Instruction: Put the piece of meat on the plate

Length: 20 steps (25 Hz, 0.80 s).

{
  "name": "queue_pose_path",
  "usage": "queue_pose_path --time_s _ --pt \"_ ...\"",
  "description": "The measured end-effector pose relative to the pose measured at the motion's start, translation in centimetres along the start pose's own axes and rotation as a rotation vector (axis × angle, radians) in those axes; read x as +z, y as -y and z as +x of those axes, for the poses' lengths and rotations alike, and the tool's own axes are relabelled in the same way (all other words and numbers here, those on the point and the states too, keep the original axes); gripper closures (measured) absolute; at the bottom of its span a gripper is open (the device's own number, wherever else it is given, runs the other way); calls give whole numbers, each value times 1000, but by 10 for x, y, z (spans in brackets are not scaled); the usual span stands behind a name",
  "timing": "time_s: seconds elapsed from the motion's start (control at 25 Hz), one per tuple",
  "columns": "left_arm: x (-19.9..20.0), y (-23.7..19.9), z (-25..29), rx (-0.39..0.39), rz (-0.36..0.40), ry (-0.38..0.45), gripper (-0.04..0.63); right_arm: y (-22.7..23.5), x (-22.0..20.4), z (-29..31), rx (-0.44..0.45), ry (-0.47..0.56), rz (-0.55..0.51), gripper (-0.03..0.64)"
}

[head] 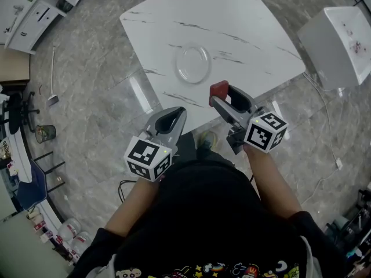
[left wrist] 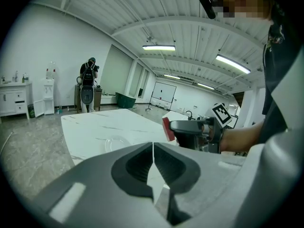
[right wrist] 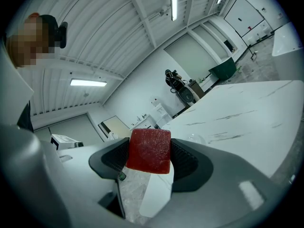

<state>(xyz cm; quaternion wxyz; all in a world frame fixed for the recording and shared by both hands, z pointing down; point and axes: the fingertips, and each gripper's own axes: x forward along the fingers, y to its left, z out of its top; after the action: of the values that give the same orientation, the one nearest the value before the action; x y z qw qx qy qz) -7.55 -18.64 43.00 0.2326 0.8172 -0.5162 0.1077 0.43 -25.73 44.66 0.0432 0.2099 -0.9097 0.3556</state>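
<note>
A red, square piece of meat (right wrist: 149, 150) is clamped between the jaws of my right gripper (right wrist: 150, 158); in the head view the meat (head: 218, 89) hangs over the near edge of the white marble table (head: 232, 22), and the left gripper view shows the meat (left wrist: 167, 128) too. The clear glass plate (head: 192, 63) lies on the table beyond the meat, empty; the plate (left wrist: 115, 143) looks faint from the left gripper. My left gripper (head: 171, 116) hovers off the table's near edge, left of the right gripper (head: 225, 97). Its jaws meet with nothing between them.
A white box-like stand (head: 342, 39) sits on the floor to the table's right. White cabinets (head: 35, 10) stand far left, with a small bin (head: 44, 133) and a long-handled tool (head: 53, 77) on the marble floor. A person (left wrist: 88, 84) stands far off by the wall.
</note>
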Motion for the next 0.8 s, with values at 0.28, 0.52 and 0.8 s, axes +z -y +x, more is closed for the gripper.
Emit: queue_pose_path --time_s 0.28,0.52,0.8 --pt "-9 -25 6 -22 -25 -30 595 25 -9 34 -51 -48 3 322" --pt "-17 -44 10 -49 -52 -55 595 42 -18 71 -93 -101 0 322" --pt "-26 -81 9 -50 -97 -75 595 80 -36 120 -199 -183 -24 322"
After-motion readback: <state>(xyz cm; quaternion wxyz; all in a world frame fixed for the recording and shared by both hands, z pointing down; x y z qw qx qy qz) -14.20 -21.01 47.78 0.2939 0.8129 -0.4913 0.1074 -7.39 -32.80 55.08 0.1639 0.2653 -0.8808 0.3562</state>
